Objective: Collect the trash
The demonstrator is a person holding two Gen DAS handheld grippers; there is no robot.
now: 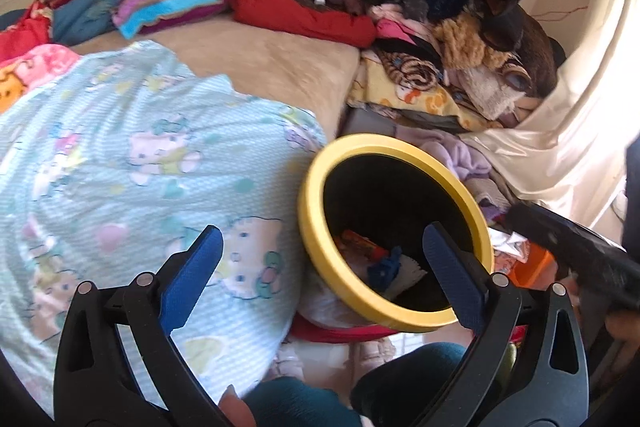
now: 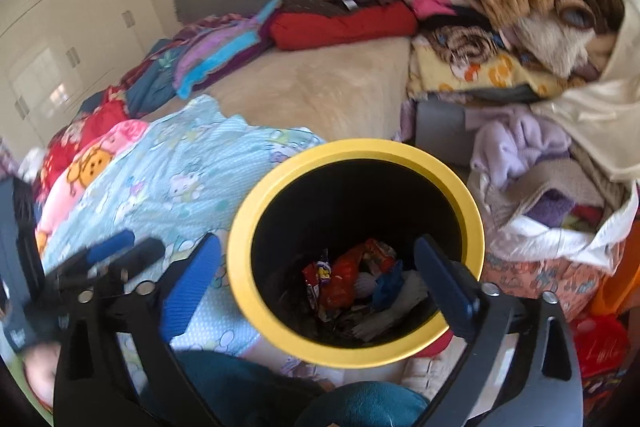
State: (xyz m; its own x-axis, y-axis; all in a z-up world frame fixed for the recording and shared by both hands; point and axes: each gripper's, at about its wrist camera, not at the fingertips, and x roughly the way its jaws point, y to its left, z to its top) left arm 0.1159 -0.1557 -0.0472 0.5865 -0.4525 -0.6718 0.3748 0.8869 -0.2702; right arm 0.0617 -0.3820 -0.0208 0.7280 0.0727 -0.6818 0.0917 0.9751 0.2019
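Observation:
A black bin with a yellow rim [image 1: 308,211] [image 2: 240,263] stands beside the bed. Inside it lie trash pieces: a red-orange wrapper [image 2: 340,279], a blue scrap [image 2: 386,285] and white paper [image 2: 400,303]; they also show in the left wrist view [image 1: 364,245]. My left gripper [image 1: 320,263] is open and empty, its right finger over the bin's mouth, its left finger over the blue blanket. My right gripper [image 2: 320,271] is open and empty above the bin's mouth. The left gripper also shows in the right wrist view [image 2: 120,251].
A light blue cartoon blanket [image 1: 120,167] [image 2: 168,179] covers the bed's near side, a beige bedcover [image 1: 260,67] behind it. Piles of clothes [image 1: 420,7] [image 2: 480,7] lie at the back and right. A cream curtain [image 1: 560,115] hangs at the right. White wardrobes [image 2: 60,27] stand at the left.

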